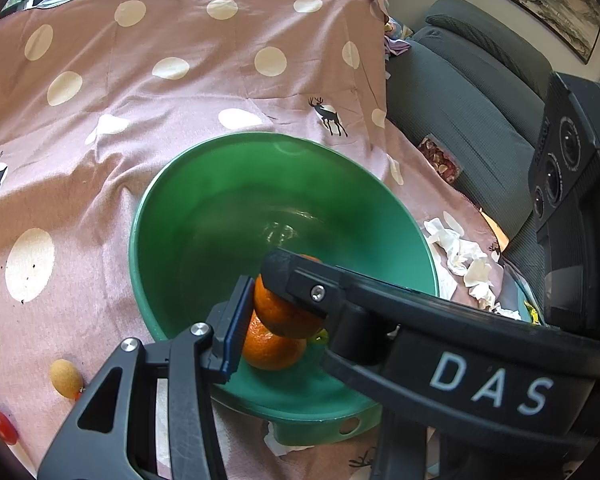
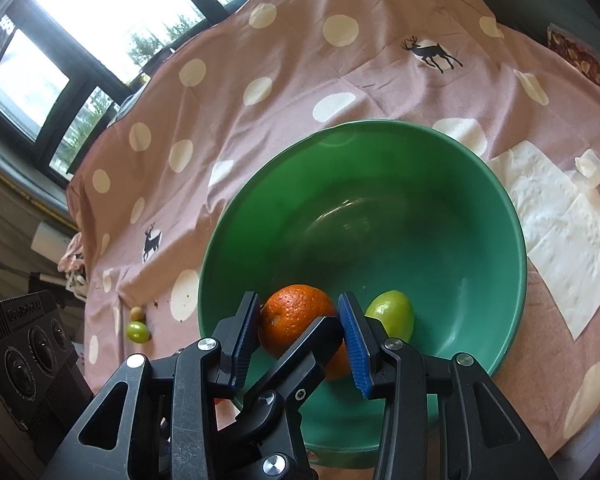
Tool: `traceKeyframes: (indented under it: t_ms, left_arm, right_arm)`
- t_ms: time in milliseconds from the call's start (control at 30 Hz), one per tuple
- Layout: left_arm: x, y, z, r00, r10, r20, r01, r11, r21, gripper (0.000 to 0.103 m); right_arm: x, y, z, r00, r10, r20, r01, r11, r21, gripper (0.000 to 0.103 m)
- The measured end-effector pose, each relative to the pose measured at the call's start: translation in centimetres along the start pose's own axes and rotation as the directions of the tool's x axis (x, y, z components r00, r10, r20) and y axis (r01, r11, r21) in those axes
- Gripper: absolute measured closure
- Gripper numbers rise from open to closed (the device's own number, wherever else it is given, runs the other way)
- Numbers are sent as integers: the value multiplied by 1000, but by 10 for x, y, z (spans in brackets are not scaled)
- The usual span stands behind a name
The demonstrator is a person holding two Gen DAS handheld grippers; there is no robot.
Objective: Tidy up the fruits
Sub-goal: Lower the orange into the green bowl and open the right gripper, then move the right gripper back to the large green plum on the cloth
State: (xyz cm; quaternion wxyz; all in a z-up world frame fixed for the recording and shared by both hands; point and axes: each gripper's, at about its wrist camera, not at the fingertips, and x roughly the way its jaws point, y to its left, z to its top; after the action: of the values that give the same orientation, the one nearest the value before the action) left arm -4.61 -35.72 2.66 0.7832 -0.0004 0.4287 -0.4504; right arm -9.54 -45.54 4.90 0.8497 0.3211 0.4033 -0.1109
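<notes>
The green bowl (image 2: 440,208) sits on the counter, on a pink cloth (image 1: 180,92) with white dots and deer, its mouth tipped toward the cameras. Inside it lie two oranges and a lime (image 2: 392,314).

In the left wrist view the upper orange (image 1: 280,312) sits stacked on the lower orange (image 1: 272,350) near the bowl's near wall. The left tongs (image 1: 256,300) are clenched on the upper orange, blue pad on one side and black finger on the other. Being round, it shows no clear long axis; its dimpled stem end faces down-left in the right wrist view.

The right tongs (image 2: 300,334) straddle that same orange from the other side; whether their pads press it or merely flank it I cannot tell, as the left finger crosses between them.

The lime lies just right of the orange, long axis roughly upright in the picture.

Outside the bowl, on the cloth: a red tomato (image 1: 3,426), a tan fruit (image 1: 65,377), a small green fruit (image 2: 137,331), and crumpled tissues (image 1: 468,264).
</notes>
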Motion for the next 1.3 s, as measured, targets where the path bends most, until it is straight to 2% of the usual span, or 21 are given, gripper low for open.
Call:
traceKeyframes:
  t_ms: [400,533,733,900,1000,1033,1200,1300]
  left_arm:
    - [-1,1,-1,1000,5,2,-5,1000,-2,56]
    - [-7,1,0,1000,-9,-5,9,1000,-13,52]
    - [-28,0,0,1000,15,23,-15,1000,-14,47]
    - [-57,12,0,997,47,57,-44,997,-61,43]
    - [-75,23,-2,986,145,84,-137,986,-96,40]
    - [-83,30,-4,977,192,97,-181,977,-114,40]
    - [-116,60,-16,952,285,116,-257,944,-205,39]
    - [-141,82,-31,921,363,141,-314,906,-283,37]
  right_arm:
    - [3,-8,1,999,27,-20,-25,998,56,59]
    - [-3,-6,1,1000,26,4,-26,998,53,59]
    - [-14,0,2,998,-4,56,2,1000,28,59]
    - [-25,5,3,993,-41,113,41,999,7,59]
    - [-27,10,4,992,-31,123,31,1000,-2,59]
    - [-27,13,4,992,-29,126,30,999,-11,59]
    - [-31,30,1,991,8,137,3,997,-80,59]
    - [-33,38,-1,989,26,143,-10,994,-113,59]
